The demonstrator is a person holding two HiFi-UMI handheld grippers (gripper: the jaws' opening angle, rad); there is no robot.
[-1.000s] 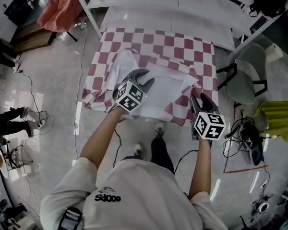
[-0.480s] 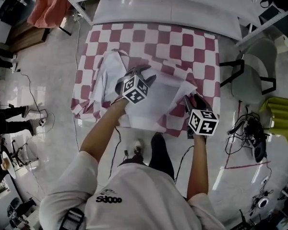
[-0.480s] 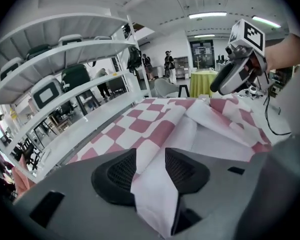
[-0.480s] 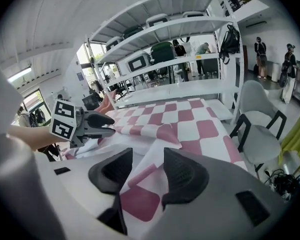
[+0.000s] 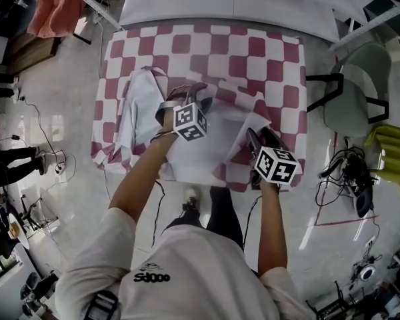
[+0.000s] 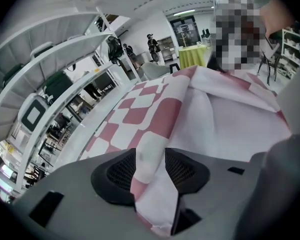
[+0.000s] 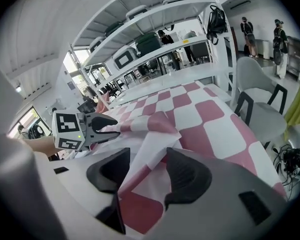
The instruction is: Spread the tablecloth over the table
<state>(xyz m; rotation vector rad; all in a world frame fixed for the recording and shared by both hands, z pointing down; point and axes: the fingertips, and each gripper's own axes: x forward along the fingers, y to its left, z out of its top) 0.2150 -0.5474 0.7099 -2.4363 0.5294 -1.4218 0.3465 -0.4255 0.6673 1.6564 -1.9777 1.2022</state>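
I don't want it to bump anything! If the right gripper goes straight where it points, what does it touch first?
Probably the tablecloth. The right gripper has just been opening its jaws, and a raised fold of the cloth lies loose between them, right in its way.

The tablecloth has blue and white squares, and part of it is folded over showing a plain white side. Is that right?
Not blue. The tablecloth has red and white squares, and part of it is folded over showing a plain white side. The head view shows this.
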